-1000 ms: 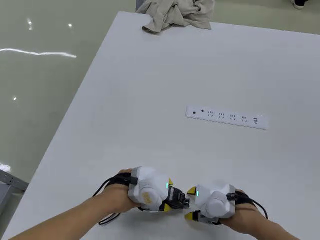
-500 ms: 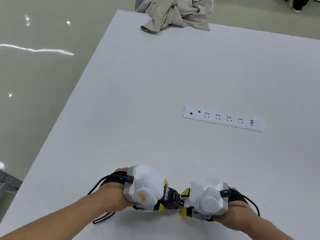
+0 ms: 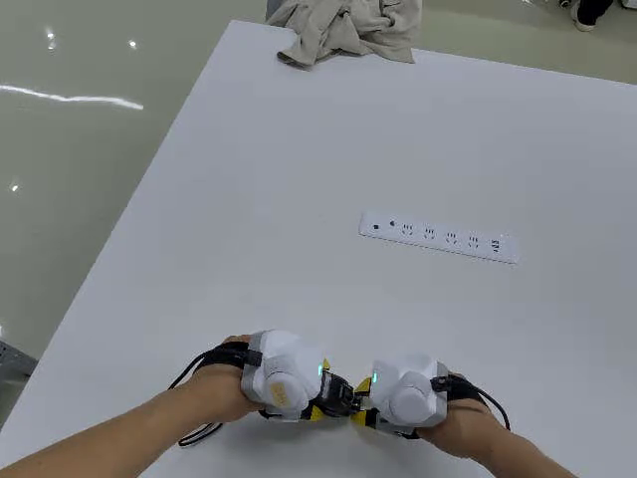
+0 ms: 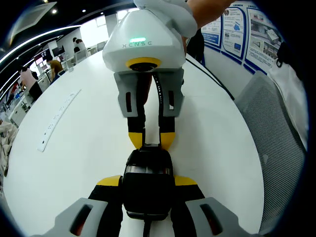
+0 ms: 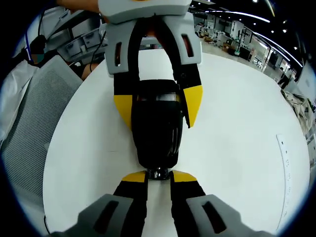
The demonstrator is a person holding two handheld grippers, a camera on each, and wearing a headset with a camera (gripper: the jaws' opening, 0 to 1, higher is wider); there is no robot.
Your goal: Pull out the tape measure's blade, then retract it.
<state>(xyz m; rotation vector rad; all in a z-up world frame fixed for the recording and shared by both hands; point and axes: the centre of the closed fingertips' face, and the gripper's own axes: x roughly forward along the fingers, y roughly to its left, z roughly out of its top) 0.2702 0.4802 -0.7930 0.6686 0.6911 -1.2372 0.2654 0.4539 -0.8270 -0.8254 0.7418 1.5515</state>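
The tape measure (image 5: pixel 157 129) is by the desk's (image 3: pixel 299 169) near edge, its black case clamped in my left gripper (image 4: pixel 148 181). My right gripper (image 5: pixel 154 177) faces it nose to nose, pinched narrow on the blade's hook (image 5: pixel 158 173). The blade would run along that edge, so I judge the pull goes rightward.

A power strip (image 3: pixel 438 238) lies on the table (image 3: pixel 299 149), well ahead of the fingers (image 3: pixel 358 417). Crumpled cloth (image 3: pixel 343 28) sits farther beyond, at the far edge.
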